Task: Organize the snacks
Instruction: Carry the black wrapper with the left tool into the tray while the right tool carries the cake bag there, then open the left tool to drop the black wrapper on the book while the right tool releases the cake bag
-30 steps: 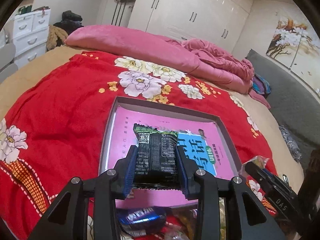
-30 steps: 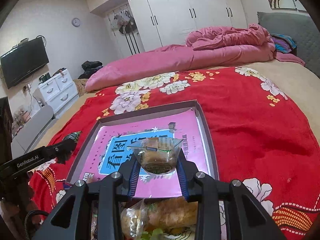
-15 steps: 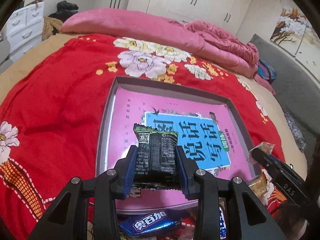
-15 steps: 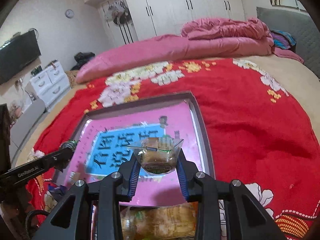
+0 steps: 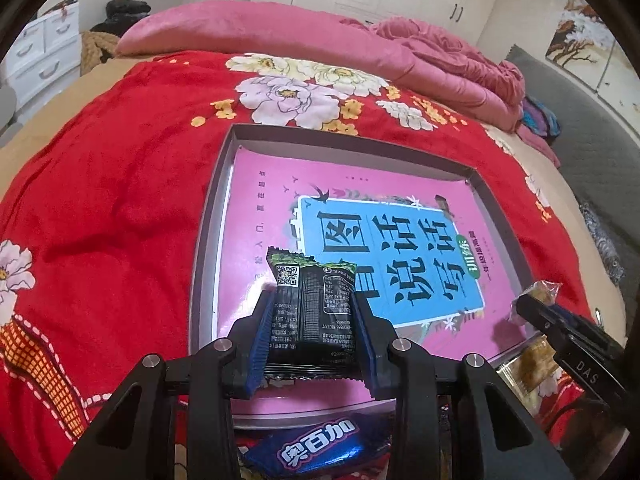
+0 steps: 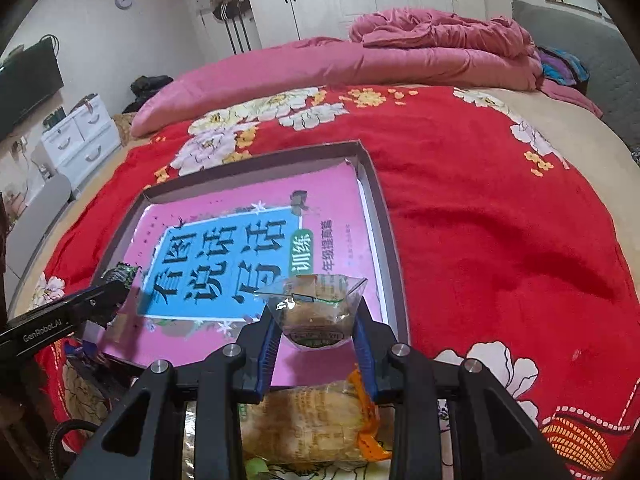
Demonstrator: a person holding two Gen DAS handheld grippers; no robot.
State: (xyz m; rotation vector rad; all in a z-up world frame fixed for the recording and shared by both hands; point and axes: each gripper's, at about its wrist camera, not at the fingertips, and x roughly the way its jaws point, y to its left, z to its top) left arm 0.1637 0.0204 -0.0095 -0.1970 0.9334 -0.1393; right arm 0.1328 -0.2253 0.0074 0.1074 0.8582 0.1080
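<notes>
My left gripper is shut on a black snack packet with a green top edge, held upright over the near left part of a grey shallow box. A pink book with a blue panel lines the box. My right gripper is shut on a clear packet with a brown pastry, over the box's near right corner. Each gripper shows in the other's view: the right gripper at the right edge, the left gripper at the left.
Loose snacks lie on the red floral blanket before the box: a blue wrapper and a clear pastry bag. A pink quilt lies at the far side. White drawers stand left of the bed.
Both grippers have sunk and tipped down toward the box, each keeping its packet. The box and book now fill more of both views.
</notes>
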